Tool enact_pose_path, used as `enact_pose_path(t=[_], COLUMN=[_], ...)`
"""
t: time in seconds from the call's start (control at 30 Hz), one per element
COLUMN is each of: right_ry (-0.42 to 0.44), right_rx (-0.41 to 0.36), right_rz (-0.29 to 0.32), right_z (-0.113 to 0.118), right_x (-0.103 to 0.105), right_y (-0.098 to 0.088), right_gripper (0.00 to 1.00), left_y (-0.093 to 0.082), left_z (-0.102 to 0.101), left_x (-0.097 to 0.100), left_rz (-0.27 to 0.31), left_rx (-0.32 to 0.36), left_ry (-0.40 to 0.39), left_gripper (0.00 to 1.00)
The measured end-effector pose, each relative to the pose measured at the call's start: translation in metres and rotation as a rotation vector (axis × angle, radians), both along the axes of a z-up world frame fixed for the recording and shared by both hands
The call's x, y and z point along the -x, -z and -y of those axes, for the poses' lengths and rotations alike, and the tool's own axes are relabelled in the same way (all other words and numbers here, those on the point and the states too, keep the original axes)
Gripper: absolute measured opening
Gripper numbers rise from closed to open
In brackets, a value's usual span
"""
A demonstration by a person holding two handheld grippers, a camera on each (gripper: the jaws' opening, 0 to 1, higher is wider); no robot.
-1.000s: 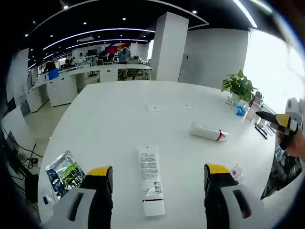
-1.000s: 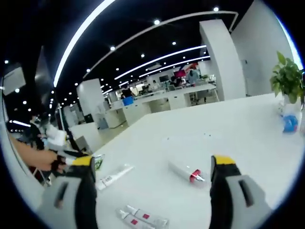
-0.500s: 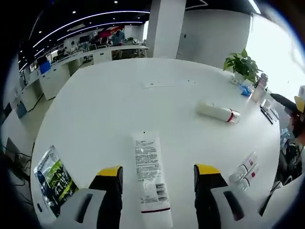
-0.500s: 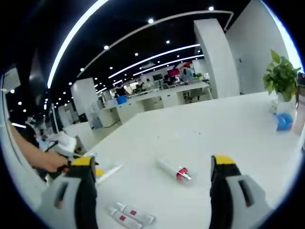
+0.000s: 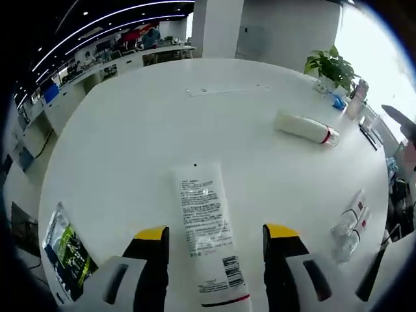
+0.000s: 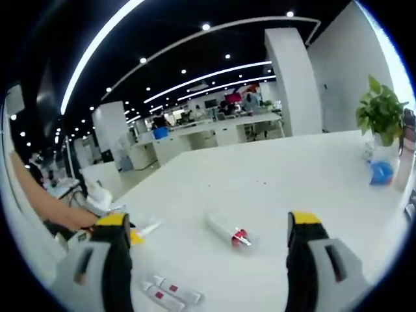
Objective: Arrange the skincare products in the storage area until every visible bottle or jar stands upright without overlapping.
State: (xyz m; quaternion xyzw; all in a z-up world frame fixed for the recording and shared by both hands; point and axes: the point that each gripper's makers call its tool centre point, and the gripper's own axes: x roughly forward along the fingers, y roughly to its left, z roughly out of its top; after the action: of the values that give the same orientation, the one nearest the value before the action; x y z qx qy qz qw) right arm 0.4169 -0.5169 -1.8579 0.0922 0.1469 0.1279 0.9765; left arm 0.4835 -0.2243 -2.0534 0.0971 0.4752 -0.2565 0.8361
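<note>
The left gripper (image 5: 216, 237) hangs with jaws spread wide, straddling a white tube (image 5: 207, 229) lying flat on the bench (image 5: 130, 143). It looks light, soft and a little slick, so I'd pinch it near the stiffer capped end. The right gripper (image 6: 211, 224) is also agape and empty, above a capped bottle (image 6: 227, 232) lying on its side.
</note>
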Motion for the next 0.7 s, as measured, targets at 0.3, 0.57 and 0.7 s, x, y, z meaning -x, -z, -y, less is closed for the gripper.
enact_pose_path(t=[0.3,0.57,0.7], right_ry=[0.003,-0.006,-0.009], right_rx=[0.009,0.025,0.026], right_rz=[0.000,-0.013,-0.015], right_z=[0.001,-0.006,-0.010], right_x=[-0.002,-0.002,0.002], right_y=[-0.006,-0.003,-0.003], right_gripper=[0.99,0.99,0.99], left_y=[0.007,0.008,0.007], left_z=[0.000,0.001,0.001], left_x=[0.003,0.007,0.001], left_rz=[0.006,-0.027,-0.006], left_rx=[-0.044,-0.016,-0.039], left_ry=[0.056,0.061,0.082], left_gripper=[0.50,0.34,0.32])
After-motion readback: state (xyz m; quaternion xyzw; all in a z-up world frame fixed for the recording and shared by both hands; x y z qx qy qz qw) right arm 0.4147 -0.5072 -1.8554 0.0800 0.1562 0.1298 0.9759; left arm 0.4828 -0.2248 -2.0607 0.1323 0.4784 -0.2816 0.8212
